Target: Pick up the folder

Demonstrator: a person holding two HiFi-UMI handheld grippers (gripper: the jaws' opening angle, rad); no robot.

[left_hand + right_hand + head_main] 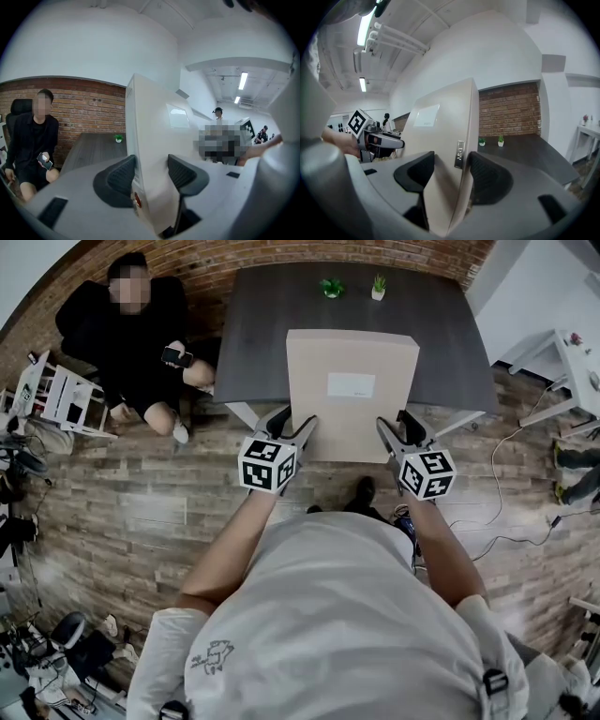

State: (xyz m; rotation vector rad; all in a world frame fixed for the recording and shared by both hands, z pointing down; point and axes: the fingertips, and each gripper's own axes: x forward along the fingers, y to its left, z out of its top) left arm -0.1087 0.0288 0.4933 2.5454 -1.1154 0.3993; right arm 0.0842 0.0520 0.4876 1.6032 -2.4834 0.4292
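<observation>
Pinching the folder (352, 381) by its near edge, the left gripper (292, 425) and the right gripper (398, 426) each press both pads on its covers, one beside each near corner. The folder reaches forward from the jaws, out over the dark table (262, 334); whether it rests there cannot be told. It looks broad, stiff and fairly thick, probably light but smooth-faced, so it may slip or tip forward; a firm hold at both corners suits it.

Thick beige folder (352, 418), clamped at both near corners.
</observation>
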